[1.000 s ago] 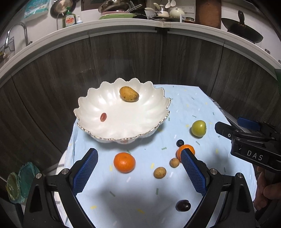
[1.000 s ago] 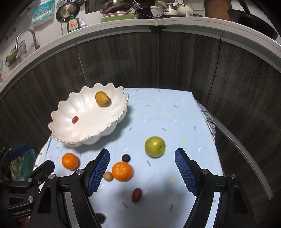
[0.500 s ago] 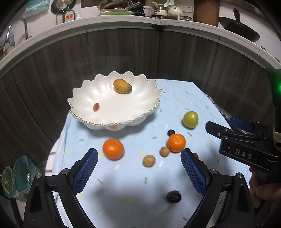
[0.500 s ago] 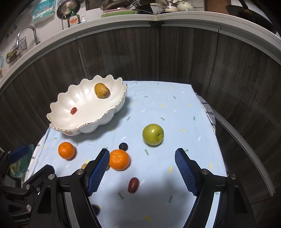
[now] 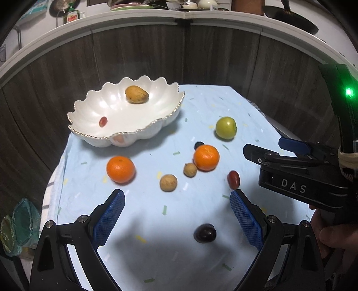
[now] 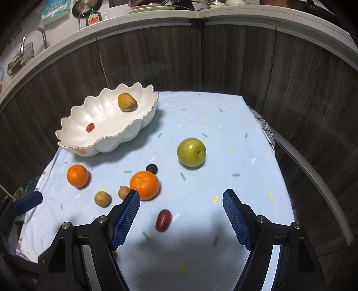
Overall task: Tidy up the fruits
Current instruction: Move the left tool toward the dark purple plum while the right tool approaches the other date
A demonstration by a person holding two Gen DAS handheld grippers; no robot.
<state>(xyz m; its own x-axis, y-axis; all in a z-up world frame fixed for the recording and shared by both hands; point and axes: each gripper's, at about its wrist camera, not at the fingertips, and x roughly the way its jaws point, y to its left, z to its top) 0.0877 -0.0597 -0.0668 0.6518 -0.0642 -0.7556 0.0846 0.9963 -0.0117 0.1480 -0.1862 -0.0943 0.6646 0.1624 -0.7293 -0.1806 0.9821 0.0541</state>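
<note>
A small surface (image 6: 223, 116) covered by a pale blue cloth with confetti flecks. At its far left sits a white scalloped bowl (image 6: 136, 129). On the cloth lie a green apple (image 6: 191, 152), two oranges (image 6: 77, 175) (image 6: 145, 185), a blueberry (image 6: 152, 168), two small tan fruits (image 6: 102, 198) (image 6: 123, 192), a red grape tomato (image 6: 163, 220) and, nearest, a dark plum (image 5: 204, 232).

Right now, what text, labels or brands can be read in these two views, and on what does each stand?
"DAS": white letters on the black body of the right gripper, seen from the left wrist.
"dish": red label on the green bottle on the counter; smaller print below is unreadable.
Blue packet at top left: print too blurred to read.
Nothing else legible.
</note>
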